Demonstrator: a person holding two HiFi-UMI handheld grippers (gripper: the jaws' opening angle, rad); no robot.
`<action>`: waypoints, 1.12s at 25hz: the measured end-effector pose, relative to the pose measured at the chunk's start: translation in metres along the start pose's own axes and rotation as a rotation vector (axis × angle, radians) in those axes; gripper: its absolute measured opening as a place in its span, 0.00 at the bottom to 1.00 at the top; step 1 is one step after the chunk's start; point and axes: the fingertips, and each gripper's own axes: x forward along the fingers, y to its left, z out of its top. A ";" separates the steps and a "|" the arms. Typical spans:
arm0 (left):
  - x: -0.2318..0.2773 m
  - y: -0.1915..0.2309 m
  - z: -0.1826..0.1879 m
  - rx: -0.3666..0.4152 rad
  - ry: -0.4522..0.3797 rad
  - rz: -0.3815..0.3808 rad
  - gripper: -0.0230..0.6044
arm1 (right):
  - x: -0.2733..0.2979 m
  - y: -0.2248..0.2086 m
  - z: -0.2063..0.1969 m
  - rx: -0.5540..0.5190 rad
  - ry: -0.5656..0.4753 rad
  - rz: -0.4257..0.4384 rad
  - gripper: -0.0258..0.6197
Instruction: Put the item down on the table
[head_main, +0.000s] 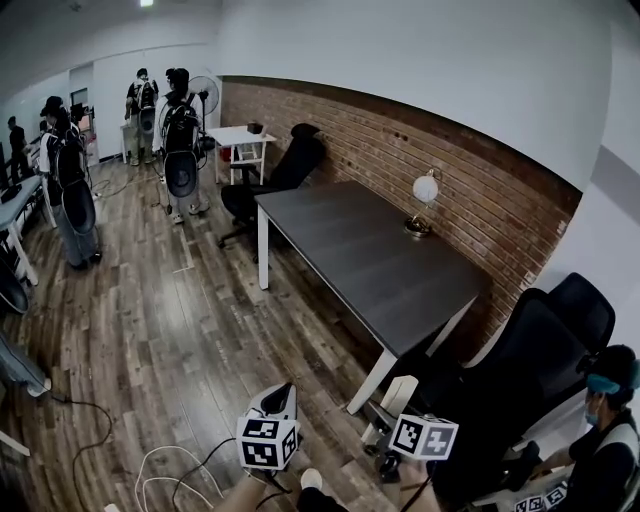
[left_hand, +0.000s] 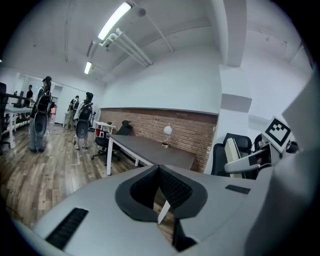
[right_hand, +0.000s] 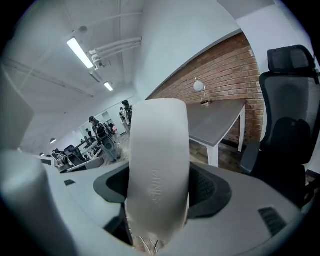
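Observation:
My right gripper (head_main: 396, 402) is shut on a white, smooth, curved item (head_main: 402, 392) with faint raised lettering. The item (right_hand: 159, 165) stands up between the dark pads and fills the middle of the right gripper view. In the left gripper view the item (left_hand: 232, 155) shows pale beside a black chair. The dark grey table (head_main: 350, 240) with white legs stands ahead along the brick wall, well beyond both grippers, which hang over the wooden floor. My left gripper (head_main: 280, 400) is shut with nothing in it, its pads (left_hand: 172, 187) meeting at the tip.
A small globe lamp (head_main: 424, 195) stands at the table's wall side. Black office chairs stand at the far end (head_main: 285, 175) and near right (head_main: 540, 350). Several people (head_main: 180, 150) stand at the back left, one person (head_main: 610, 420) sits at bottom right. Cables (head_main: 170, 465) lie on the floor.

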 end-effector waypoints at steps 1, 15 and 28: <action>0.008 0.002 0.003 -0.006 0.001 0.004 0.06 | 0.006 -0.002 0.006 -0.002 0.002 0.003 0.53; 0.119 0.003 0.038 0.006 0.003 0.003 0.06 | 0.077 -0.055 0.084 0.000 0.009 -0.013 0.53; 0.192 0.014 0.057 0.027 0.007 0.042 0.06 | 0.134 -0.089 0.137 0.007 0.001 0.006 0.53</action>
